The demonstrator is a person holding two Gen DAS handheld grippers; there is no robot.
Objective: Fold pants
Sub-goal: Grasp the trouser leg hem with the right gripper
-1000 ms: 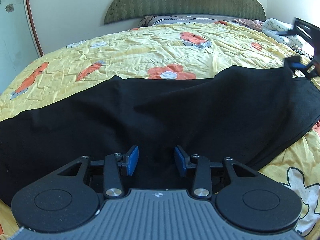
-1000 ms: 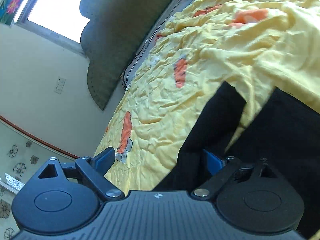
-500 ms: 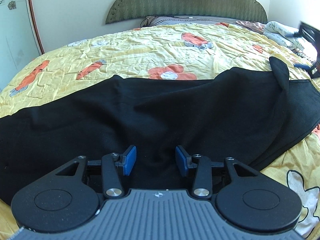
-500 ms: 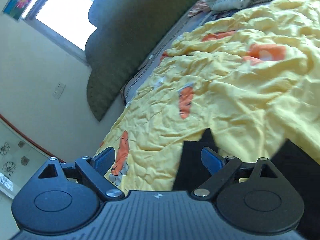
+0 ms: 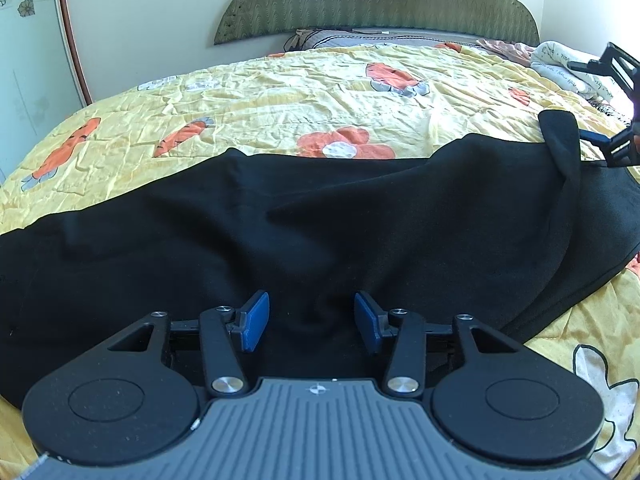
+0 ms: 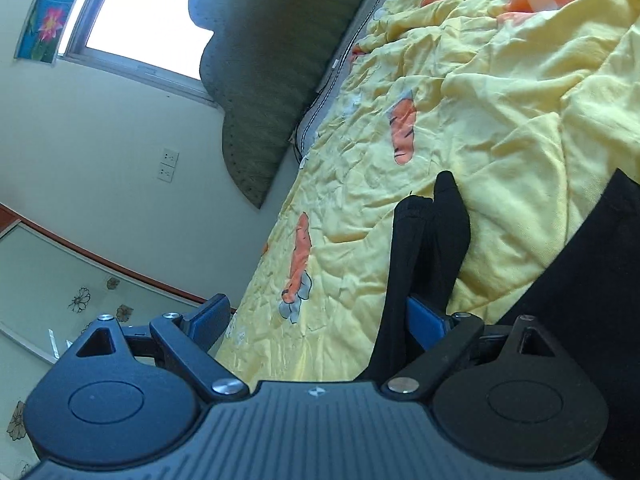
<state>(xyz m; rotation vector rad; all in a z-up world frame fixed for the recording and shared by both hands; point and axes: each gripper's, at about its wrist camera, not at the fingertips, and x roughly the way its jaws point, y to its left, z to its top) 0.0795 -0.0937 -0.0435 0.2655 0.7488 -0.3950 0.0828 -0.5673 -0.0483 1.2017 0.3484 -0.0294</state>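
Black pants (image 5: 320, 220) lie spread across the yellow flowered bedspread (image 5: 300, 92). My left gripper (image 5: 311, 314) hovers low over their near edge. Its jaws are opening, and dark cloth lies under and between the blue pads (image 5: 253, 322), which do not press on it. At the far right edge of the left wrist view my right gripper (image 5: 580, 100) stands beside an upright peak of pant cloth (image 5: 560, 132). In the right wrist view the right gripper (image 6: 316, 310) is wide open. A black fold of the pants (image 6: 428, 236) leans against its right pad only.
A green padded headboard (image 5: 380, 4) and pillows (image 5: 336, 38) close off the far end of the bed. Folded white bedding (image 5: 568, 64) sits at the back right. A flowered panel with a red-brown frame (image 5: 64, 32) stands on the left, and a window (image 6: 132, 16) is above.
The pant edge that was pulled up on the right has sunk to the bed, leaving a small upright peak. My left jaws have widened a little. The right gripper has dipped lower.
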